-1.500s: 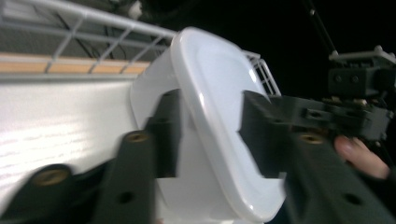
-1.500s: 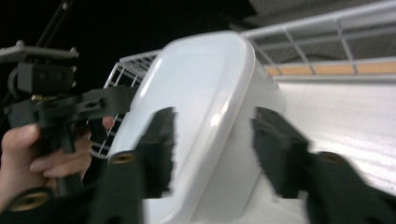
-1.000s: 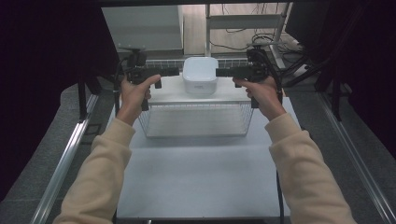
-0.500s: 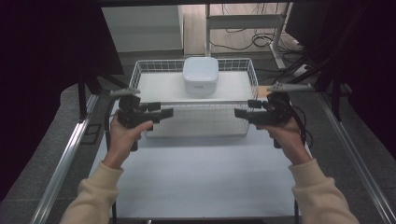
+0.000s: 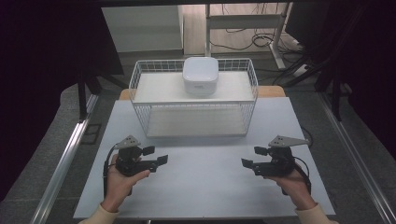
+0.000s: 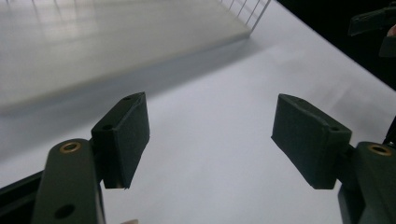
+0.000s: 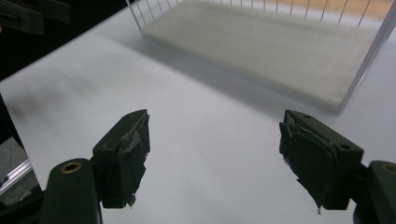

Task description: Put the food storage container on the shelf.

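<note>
worktop (image 5: 201,186) sitting bare up front | wire basket (image 5: 140,93) at 12 o'clock | white box (image 5: 201,75) resting on its top shelf, dead centre, equally far from both | left claw (image 5: 156,156) at 7, right claw (image 5: 250,157) at 5, both gaping wide, holding nothing

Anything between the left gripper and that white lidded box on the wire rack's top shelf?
Only the wire rack itself: the white box sits at the shelf's back edge, behind the raised front rim. The table between the left gripper and the rack is bare; coming from above clears the rim.
</note>
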`<state>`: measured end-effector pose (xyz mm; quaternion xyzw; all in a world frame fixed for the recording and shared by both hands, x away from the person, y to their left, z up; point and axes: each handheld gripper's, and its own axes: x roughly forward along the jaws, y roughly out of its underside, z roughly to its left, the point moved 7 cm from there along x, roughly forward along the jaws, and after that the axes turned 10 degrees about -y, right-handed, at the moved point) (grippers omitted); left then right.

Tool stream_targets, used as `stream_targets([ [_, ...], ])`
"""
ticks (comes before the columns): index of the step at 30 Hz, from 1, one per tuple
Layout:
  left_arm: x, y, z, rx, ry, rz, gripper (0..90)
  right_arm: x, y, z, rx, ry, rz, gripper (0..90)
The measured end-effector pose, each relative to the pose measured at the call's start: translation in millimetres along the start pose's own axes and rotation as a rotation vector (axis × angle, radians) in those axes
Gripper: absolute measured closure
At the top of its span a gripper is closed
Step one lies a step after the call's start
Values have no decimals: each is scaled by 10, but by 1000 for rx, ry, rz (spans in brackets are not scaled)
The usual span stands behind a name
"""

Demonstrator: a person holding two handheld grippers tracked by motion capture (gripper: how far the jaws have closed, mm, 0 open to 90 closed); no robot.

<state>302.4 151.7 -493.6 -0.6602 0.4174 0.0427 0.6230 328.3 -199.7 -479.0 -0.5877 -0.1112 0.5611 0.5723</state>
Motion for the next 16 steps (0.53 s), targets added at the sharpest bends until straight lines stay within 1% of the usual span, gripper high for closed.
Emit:
stream_targets([
  [1, 12, 34, 6, -3, -3, 10, 271, 0, 0, 0, 0, 0, 0, 241],
  [2, 17, 56, 16, 0, -6, 13, 268, 40, 67, -30, 11, 2, 15, 241],
  [4, 15, 81, 25, -8, -10, 13, 266, 54, 87, -36, 13, 3, 21, 241],
  [7, 29, 85, 28, -6, -23, 15, 258, 69, 98, -43, 8, 4, 22, 242],
  [11, 26, 90, 21, 6, -26, 15, 248, 40, 75, -32, 8, 3, 8, 242],
  [14, 21, 110, 25, 9, -26, 20, 262, 1, 48, -11, 7, -14, -15, 238],
  [16, 16, 114, 42, 10, -31, 15, 260, 2, 48, -13, 3, -9, -13, 238],
])
